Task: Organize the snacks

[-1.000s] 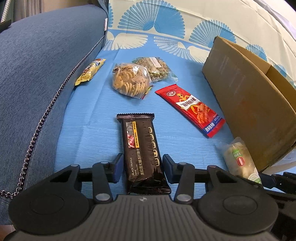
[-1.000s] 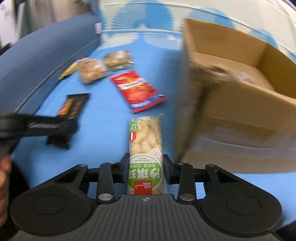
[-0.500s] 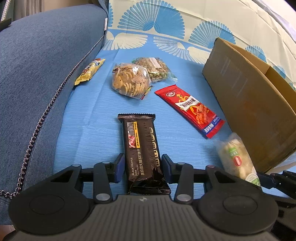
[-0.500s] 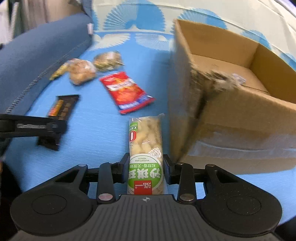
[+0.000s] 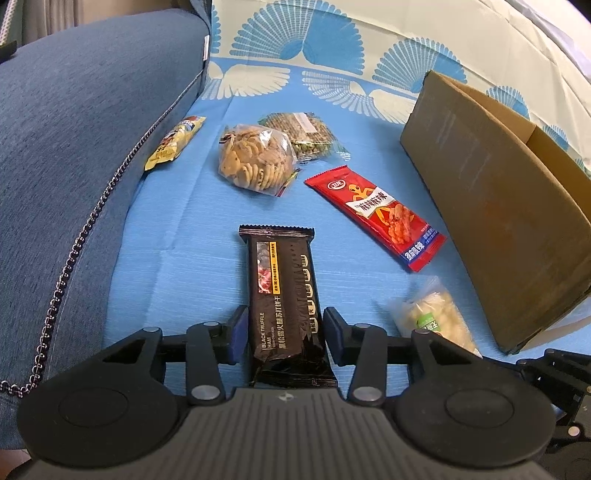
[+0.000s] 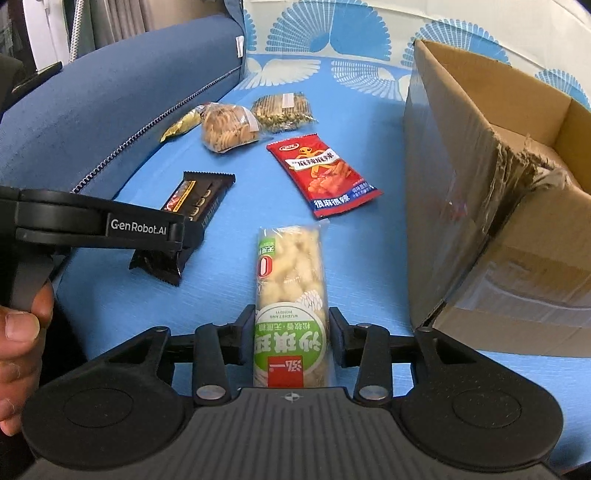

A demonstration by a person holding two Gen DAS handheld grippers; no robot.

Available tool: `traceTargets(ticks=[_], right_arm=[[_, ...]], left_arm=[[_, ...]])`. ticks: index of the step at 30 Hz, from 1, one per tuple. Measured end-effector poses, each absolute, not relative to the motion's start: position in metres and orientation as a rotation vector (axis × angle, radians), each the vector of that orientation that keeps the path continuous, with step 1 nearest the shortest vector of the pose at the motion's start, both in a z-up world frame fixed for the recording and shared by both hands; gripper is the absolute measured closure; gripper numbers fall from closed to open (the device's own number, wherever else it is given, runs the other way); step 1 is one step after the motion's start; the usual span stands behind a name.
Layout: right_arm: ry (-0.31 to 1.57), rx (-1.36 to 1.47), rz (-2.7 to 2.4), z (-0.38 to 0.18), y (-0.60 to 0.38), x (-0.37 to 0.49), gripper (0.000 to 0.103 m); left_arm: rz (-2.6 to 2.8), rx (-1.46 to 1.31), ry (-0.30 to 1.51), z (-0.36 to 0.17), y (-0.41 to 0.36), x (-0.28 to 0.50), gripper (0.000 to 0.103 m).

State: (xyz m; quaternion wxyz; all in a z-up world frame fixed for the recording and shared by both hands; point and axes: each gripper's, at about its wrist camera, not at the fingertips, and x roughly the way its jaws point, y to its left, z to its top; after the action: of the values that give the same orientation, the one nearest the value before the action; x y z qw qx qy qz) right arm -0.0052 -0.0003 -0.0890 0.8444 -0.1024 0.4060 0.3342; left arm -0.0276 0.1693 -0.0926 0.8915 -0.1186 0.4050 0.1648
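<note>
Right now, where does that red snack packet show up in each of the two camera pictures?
Left wrist view: the red snack packet lies right of centre, beyond the black bar.
Right wrist view: the red snack packet lies just above centre.
Shared landmark: the cardboard box, immediately right of it in both.

A home living room: blue sofa cushion [image 5: 74,155] beside a fan-patterned cloth cover [image 5: 295,48].

A light blue cloth [image 5: 177,236] with a white and blue fan pattern at its far end covers the seat. At its left side rises a dark blue sofa cushion [image 5: 74,122], edged with a beaded trim [image 5: 92,218]. Behind the cushion hangs something pale, perhaps a curtain [image 6: 122,22].
</note>
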Motion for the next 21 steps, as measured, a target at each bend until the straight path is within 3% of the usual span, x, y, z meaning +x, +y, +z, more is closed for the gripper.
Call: traceTargets(ticks=[21], right_arm=[[0.836, -0.252, 0.713, -0.0916, 0.0022, -0.0085, 0.054]], left_arm=[[0.345, -0.203, 0.831, -0.0964, 0.1655, -0.0225, 0.051]])
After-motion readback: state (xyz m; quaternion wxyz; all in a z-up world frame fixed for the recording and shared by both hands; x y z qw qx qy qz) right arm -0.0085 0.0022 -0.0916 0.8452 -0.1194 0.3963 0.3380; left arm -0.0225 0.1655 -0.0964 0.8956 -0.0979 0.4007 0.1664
